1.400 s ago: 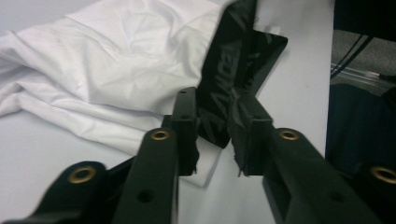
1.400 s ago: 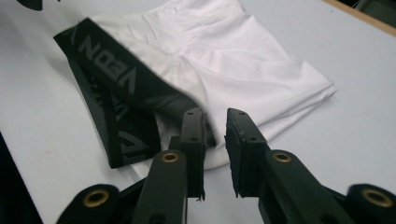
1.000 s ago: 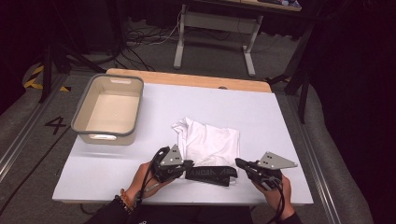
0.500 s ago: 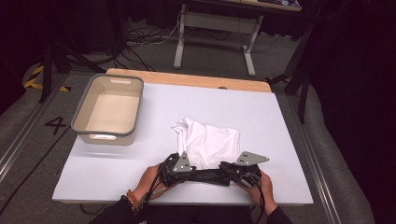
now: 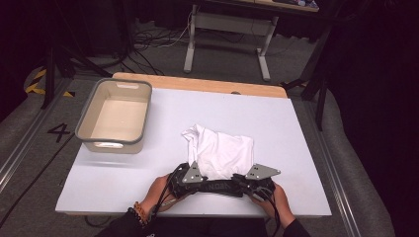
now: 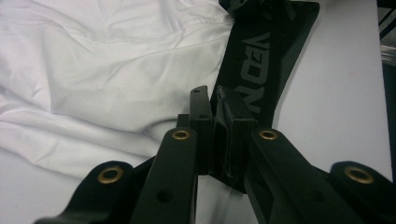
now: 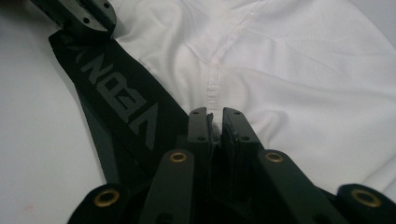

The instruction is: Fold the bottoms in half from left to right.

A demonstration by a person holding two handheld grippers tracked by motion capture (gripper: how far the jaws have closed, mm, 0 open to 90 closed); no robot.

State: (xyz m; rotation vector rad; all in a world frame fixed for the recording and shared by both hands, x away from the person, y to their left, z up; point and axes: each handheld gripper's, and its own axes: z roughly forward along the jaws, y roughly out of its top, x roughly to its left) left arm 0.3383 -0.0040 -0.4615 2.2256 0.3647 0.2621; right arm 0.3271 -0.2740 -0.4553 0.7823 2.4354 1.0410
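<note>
A crumpled white garment [image 5: 222, 150] with a black lettered waistband [image 5: 217, 187] lies on the white table, band toward the near edge. My left gripper [image 5: 203, 185] is shut on one end of the band [image 6: 261, 51], its jaws [image 6: 215, 95] pinched together on the black fabric. My right gripper [image 5: 239, 183] is shut on the other end, where a white seam [image 7: 212, 88] meets the band [image 7: 121, 112]. The right jaws [image 7: 215, 114] have just eased open a touch, still with cloth pressed between them. The left gripper's tip [image 7: 79, 14] appears at the top left of the right gripper view.
An empty beige bin with a grey rim [image 5: 111, 142] stands at the table's left. The white tabletop [image 5: 296, 128] has a wooden strip along its far edge. Table legs and cables lie on the floor beyond.
The right hand has come down and leftward toward the left one, so the grippers now sit closer together. The band between them is shorter. The left hand barely shifted.
</note>
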